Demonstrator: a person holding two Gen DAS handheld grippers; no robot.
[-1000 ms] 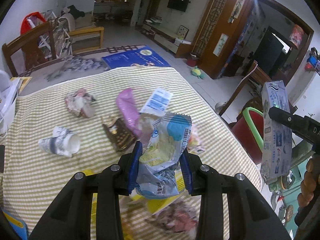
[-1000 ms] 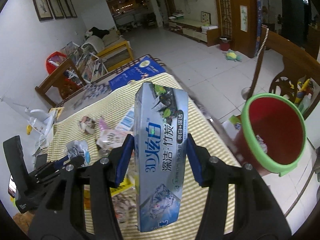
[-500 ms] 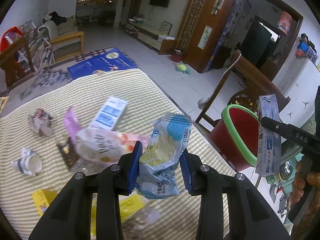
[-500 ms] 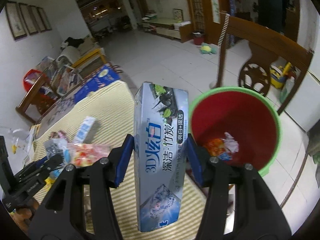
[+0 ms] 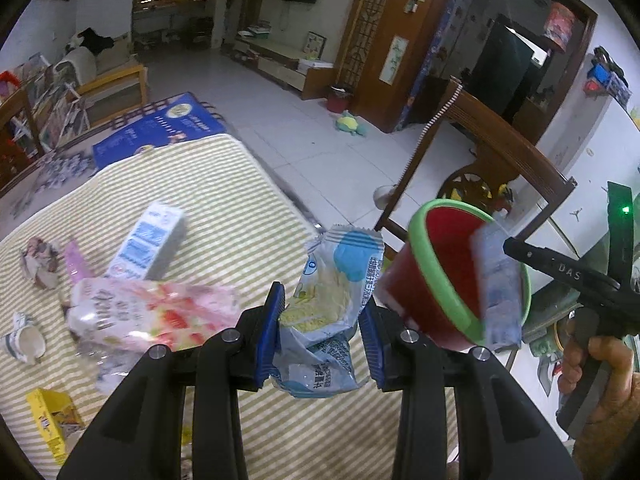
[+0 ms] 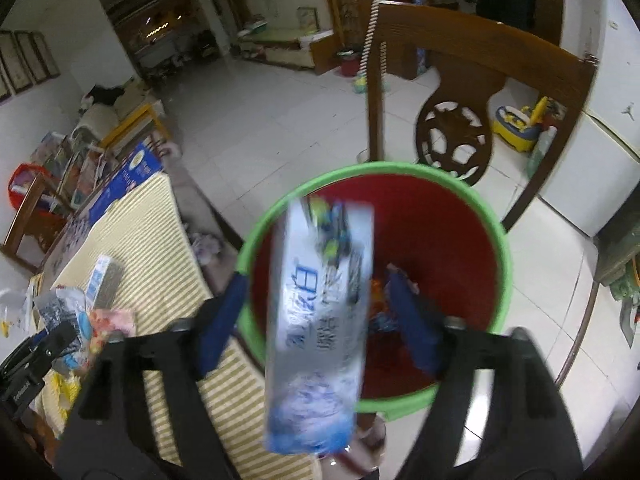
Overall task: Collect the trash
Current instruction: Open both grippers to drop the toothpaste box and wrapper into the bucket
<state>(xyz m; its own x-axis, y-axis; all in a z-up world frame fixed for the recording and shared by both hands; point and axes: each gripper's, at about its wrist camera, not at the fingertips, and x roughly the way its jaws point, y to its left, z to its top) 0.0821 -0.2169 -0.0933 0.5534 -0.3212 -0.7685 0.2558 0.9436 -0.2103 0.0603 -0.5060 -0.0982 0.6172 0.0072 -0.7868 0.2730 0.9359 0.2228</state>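
Left gripper [image 5: 322, 334], nearest the left wrist camera: its 2 blue pads [image 5: 273, 332] are clamped on a crumpled blue-and-white snack wrapper [image 5: 332, 304], held above the striped tablecloth [image 5: 224, 208]. Just left of the fingers lies a pink-and-white plastic bag [image 5: 148, 316], with a yellow carton [image 5: 50, 424] at the near left edge of the cloth. Farther out on the cloth are a white-and-blue box [image 5: 150, 242], a crumpled paper cup [image 5: 24, 338] and a wad of paper [image 5: 40, 262]. Right gripper [image 6: 316, 320], seen from its own wrist camera: the jaws stand wide apart, and the blurred toothpaste box [image 6: 320, 320] sits between them without touching either pad, directly over the mouth of the red bin [image 6: 448, 240] with its green rim. In the left wrist view the same box [image 5: 498, 292] appears upright inside the bin's opening [image 5: 440, 280], beside the right gripper's finger [image 5: 560, 270]. Some trash lies at the bin's bottom. Beyond the bin stands a wooden chair [image 6: 472, 92] on a white tiled floor [image 6: 260, 128].
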